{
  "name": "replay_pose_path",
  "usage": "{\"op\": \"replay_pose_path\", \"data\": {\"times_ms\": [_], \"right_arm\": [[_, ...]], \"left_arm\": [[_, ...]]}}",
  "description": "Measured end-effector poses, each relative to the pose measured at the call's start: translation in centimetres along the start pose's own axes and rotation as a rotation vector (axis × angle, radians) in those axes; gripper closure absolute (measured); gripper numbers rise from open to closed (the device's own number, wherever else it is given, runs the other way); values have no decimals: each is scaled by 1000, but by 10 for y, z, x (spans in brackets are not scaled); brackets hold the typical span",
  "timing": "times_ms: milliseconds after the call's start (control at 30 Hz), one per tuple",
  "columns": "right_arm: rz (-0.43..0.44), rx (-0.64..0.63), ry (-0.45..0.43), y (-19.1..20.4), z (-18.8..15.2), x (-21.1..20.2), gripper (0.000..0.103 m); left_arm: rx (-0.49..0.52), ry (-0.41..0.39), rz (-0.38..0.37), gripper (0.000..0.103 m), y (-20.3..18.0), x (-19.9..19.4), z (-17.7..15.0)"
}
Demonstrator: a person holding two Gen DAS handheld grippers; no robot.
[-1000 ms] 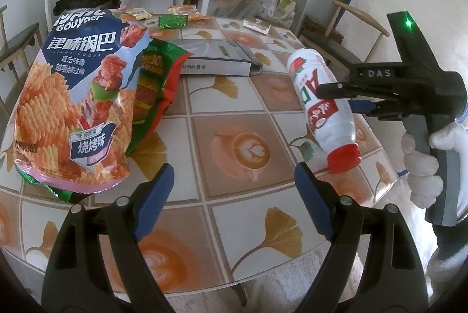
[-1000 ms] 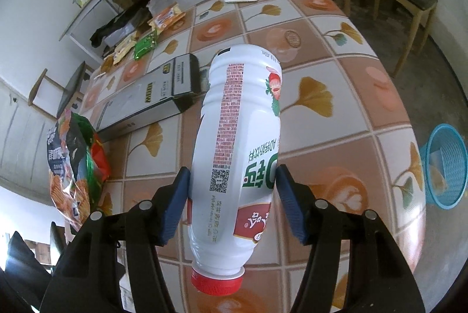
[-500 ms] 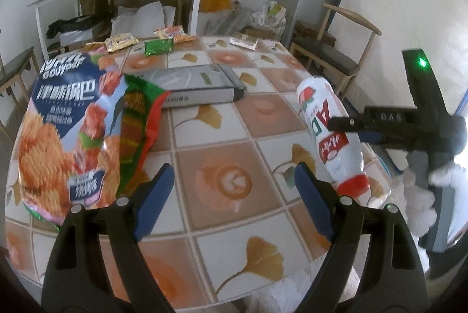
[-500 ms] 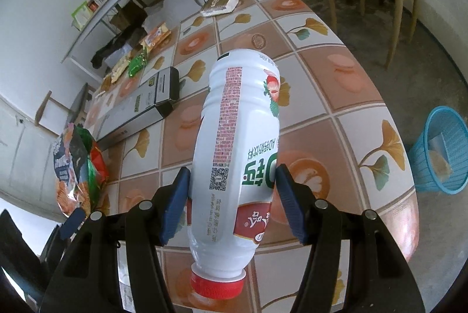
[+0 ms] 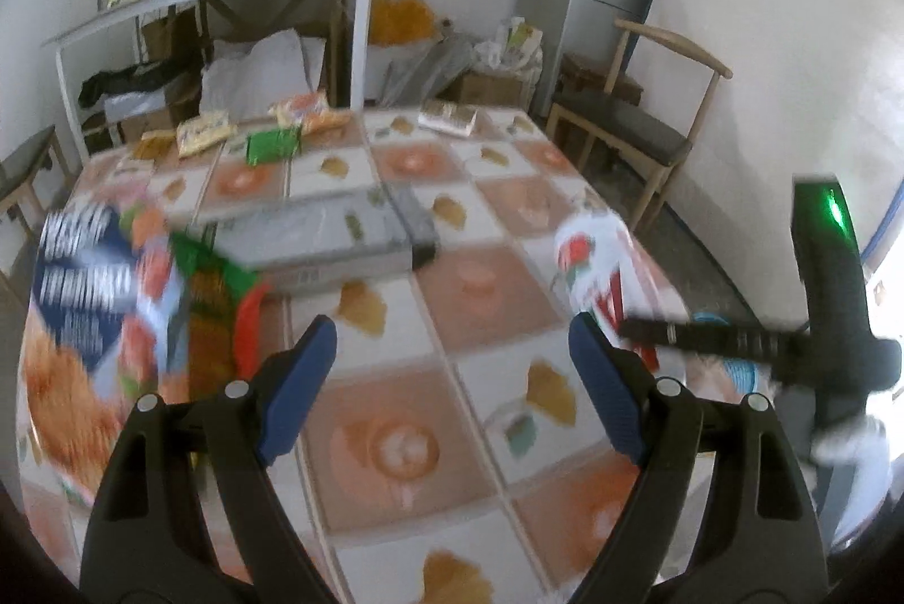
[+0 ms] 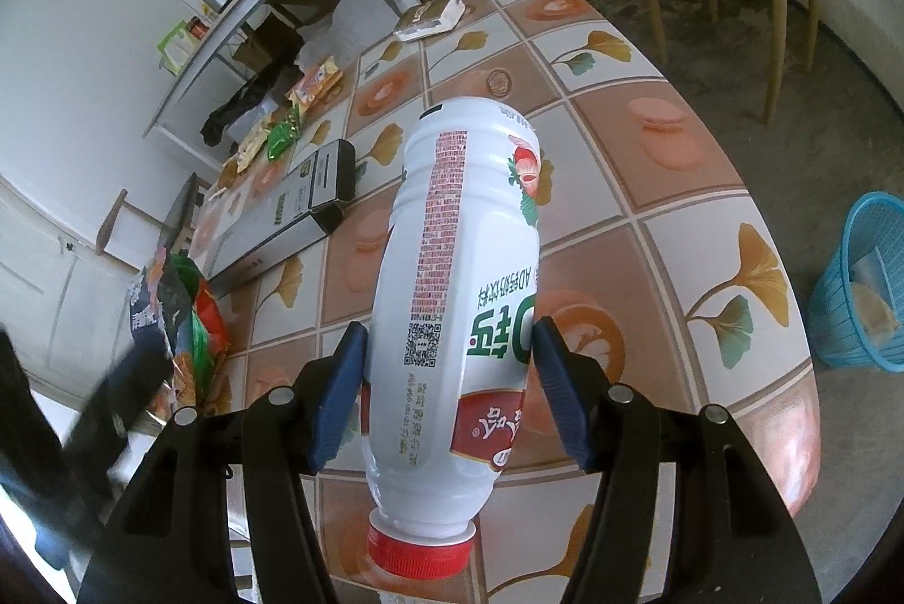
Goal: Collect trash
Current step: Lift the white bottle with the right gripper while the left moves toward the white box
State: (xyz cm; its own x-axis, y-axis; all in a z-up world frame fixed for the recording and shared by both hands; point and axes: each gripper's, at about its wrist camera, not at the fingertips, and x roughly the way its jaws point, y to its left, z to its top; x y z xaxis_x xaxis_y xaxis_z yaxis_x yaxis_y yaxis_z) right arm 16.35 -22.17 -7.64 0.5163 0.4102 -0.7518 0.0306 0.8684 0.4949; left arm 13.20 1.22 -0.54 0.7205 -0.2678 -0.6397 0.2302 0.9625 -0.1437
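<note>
Right gripper [image 6: 446, 378] clamps white drink bottle [image 6: 463, 299]; carry past tabletop [image 6: 706, 163] edge over blue basket [image 6: 864, 287], then release; left gripper [image 5: 452, 378] open, empty.

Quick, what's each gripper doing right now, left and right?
Left gripper: open, holding nothing.
Right gripper: closed on the white bottle, red cap toward the camera.
</note>
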Motion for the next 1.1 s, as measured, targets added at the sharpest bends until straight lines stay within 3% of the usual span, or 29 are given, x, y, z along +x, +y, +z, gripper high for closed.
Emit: {"op": "replay_pose_path", "data": {"times_ms": [167, 333, 500, 633, 800, 1100], "right_arm": [[9, 10, -5, -6, -1, -3, 44], [18, 22, -7, -12, -1, -6, 44], [24, 25, -2, -14, -1, -6, 44], [26, 26, 1, -15, -1, -8, 44], [50, 33, -3, -19, -1, -7, 44], [55, 80, -22, -28, -5, -14, 44]], "left_arm": [[-57, -6, 51, 23, 13, 35, 45], [-189, 15, 216, 23, 51, 87, 85], [-307, 67, 366, 23, 91, 138, 99], [-296, 107, 411, 23, 100, 167, 94], [-211, 138, 392, 23, 81, 182, 79], [-24, 157, 220, 23, 19, 163, 44]]}}
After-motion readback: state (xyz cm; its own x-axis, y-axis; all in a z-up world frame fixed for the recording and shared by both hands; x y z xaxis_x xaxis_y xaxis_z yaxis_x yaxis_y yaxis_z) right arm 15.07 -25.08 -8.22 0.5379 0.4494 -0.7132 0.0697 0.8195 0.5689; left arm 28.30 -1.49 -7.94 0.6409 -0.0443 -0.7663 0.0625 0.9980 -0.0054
